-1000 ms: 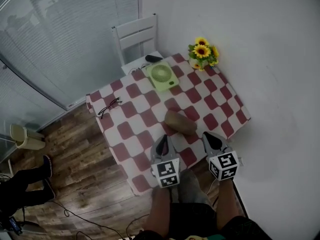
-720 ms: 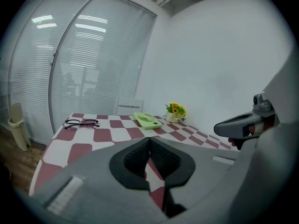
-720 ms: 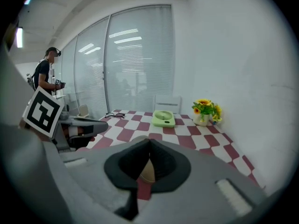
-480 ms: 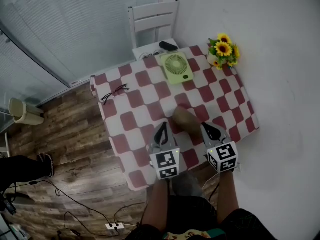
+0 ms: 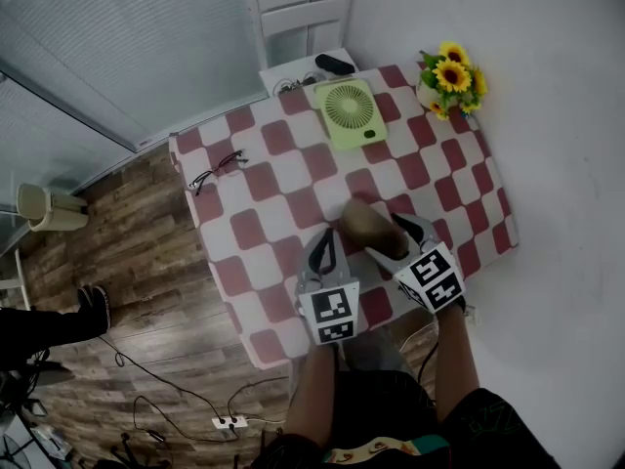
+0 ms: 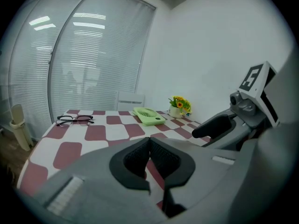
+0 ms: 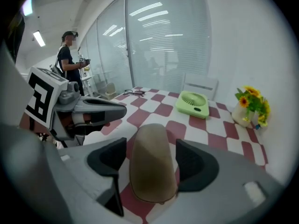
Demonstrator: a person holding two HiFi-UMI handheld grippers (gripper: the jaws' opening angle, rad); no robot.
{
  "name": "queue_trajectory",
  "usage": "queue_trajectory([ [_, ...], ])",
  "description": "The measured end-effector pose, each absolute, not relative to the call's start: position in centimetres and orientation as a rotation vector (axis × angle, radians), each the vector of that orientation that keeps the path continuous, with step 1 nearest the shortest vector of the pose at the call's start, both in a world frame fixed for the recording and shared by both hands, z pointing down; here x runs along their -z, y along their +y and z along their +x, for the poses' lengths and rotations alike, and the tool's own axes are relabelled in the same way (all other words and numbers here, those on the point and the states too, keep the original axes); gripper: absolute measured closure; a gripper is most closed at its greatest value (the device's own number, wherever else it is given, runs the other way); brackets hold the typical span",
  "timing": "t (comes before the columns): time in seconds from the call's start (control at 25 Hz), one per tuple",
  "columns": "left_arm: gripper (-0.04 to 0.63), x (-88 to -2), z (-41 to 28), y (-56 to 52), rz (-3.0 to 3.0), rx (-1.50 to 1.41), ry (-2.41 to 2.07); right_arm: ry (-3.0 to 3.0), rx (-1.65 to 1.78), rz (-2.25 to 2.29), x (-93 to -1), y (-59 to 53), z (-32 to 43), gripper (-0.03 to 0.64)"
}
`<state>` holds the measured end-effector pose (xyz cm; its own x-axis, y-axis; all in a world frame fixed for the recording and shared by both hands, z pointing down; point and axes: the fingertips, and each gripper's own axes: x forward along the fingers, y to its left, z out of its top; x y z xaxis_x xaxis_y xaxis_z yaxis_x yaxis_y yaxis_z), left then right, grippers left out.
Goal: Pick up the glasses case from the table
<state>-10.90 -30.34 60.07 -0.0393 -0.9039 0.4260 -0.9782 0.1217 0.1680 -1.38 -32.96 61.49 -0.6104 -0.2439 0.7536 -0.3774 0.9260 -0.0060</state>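
Observation:
The tan-brown glasses case [image 5: 361,223] lies on the red-and-white checked table [image 5: 264,233] near its front edge. My right gripper [image 5: 393,242] points down at it, and its jaws are opening. In the right gripper view the case [image 7: 152,164] lies lengthwise between the two dark pads [image 7: 195,164], with a gap showing on the left side. My left gripper [image 5: 320,254] hovers just left of the case with its pads [image 6: 161,155] pressed together on nothing. The right gripper's dark finger [image 6: 217,125] shows at the right of the left gripper view.
A green fan [image 5: 349,113], a pot of sunflowers [image 5: 451,74] and a pair of eyeglasses [image 5: 217,172] also sit on the table. A white chair [image 5: 298,13] stands behind it. A person [image 7: 70,62] stands far left by the blinds. Cables [image 5: 176,399] lie on the wood floor.
My right gripper has come forward and down over the case and tilted, and its jaws now stand apart around it. The left gripper edged forward beside the case.

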Motion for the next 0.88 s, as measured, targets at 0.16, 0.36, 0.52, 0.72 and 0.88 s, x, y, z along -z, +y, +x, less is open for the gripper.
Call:
queue_trajectory([
  [0.16,0.584,-60.4,-11.4,-30.4,1.799,-0.241,-1.987,-2.170,-0.179,0.337,-63.0,-32.9,-2.5,0.264],
  [0.36,0.584,-60.5,-12.3,-30.7,1.773,-0.237,-2.008,-2.072,-0.147,0.268,-65.1,-33.0,-2.6,0.247],
  [0.52,0.584,-60.7,-13.1,-30.9,1.746,-0.227,-2.029,-2.044,-0.163,0.214,-66.2,-32.4,-3.3,0.244],
  [0.72,0.584,-61.0,-14.5,-31.0,1.695,-0.221,-2.063,-2.035,-0.186,0.209,-66.6,-32.1,-3.3,0.244],
  [0.88,0.584,-60.5,-16.0,-30.4,1.642,-0.207,-2.099,-2.022,-0.185,0.267,-66.4,-32.2,-3.3,0.244],
])
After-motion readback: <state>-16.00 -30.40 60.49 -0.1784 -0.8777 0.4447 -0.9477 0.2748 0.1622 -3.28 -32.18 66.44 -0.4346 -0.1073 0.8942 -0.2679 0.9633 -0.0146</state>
